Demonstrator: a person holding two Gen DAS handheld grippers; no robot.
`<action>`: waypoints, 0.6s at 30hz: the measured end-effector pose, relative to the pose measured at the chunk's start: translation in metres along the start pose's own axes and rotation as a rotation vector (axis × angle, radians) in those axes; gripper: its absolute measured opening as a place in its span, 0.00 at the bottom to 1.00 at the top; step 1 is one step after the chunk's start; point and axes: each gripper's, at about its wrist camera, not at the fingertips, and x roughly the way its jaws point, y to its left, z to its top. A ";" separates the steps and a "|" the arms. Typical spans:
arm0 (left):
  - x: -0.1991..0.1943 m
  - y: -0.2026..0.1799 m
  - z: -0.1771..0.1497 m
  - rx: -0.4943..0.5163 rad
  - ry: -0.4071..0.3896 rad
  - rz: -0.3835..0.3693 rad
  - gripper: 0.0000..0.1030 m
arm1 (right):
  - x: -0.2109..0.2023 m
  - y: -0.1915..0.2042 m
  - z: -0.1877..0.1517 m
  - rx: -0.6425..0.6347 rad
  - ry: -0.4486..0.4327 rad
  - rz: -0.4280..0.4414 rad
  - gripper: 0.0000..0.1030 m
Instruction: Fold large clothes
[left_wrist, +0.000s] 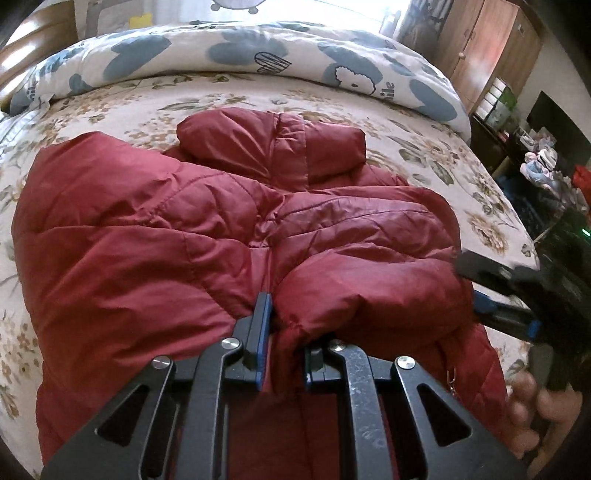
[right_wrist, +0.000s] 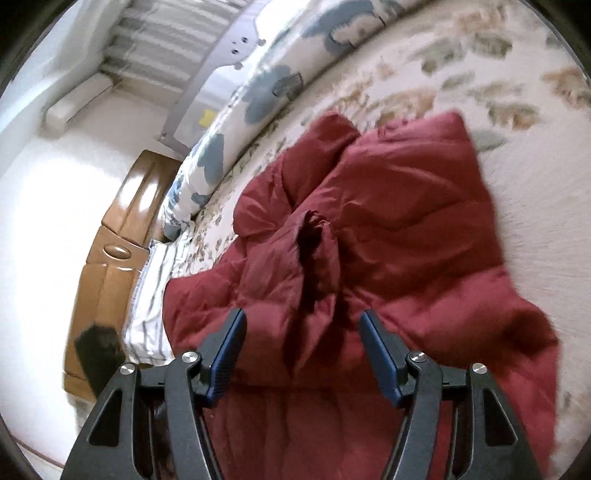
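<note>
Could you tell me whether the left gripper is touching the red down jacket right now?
Touching. The left wrist view shows the left gripper with jaws shut on a fold of the red down jacket.

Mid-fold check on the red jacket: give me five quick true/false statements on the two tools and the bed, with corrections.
1. The left tool is shut on a fold of the red jacket. True.
2. The right tool is clamped on the jacket. False: its jaws stand open with nothing pressed between them.
3. The jacket lies on a floral bedsheet. True.
4. The jacket is blue. False: it is dark red.
5. A rolled duvet with blue patches lies beyond the jacket. True.
</note>
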 end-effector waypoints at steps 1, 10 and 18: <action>0.000 -0.002 -0.001 0.014 0.004 -0.001 0.13 | 0.008 -0.005 0.003 0.027 0.010 0.013 0.64; -0.022 -0.002 -0.011 0.083 0.038 -0.072 0.66 | 0.011 -0.011 0.007 0.055 -0.021 0.042 0.07; -0.044 0.034 -0.004 0.025 -0.017 -0.033 0.67 | -0.039 0.003 0.013 -0.095 -0.153 -0.129 0.06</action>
